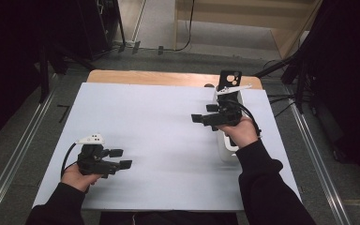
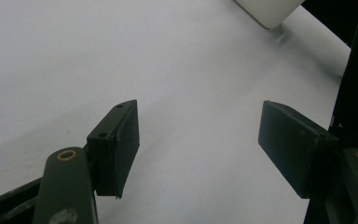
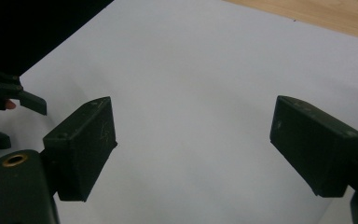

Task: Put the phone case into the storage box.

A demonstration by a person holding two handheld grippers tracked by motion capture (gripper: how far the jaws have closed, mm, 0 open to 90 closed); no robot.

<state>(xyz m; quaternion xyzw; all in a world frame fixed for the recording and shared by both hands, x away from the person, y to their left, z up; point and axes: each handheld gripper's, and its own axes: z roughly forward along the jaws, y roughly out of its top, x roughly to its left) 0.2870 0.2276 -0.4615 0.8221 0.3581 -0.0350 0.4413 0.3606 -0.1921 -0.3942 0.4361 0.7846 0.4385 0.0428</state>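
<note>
Your right claw (image 1: 201,118) half open, empty; white box (image 1: 226,151) just under that hand, long axis running away from you. Left claw (image 1: 120,158) open, empty, well apart.

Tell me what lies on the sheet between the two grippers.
Nothing: in the high view the white sheet is bare between the left gripper and the right gripper. Both stand open and hold nothing.

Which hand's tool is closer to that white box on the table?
Right. The right tool hovers beside the white box; the left tool sits across the sheet, far from it.
</note>
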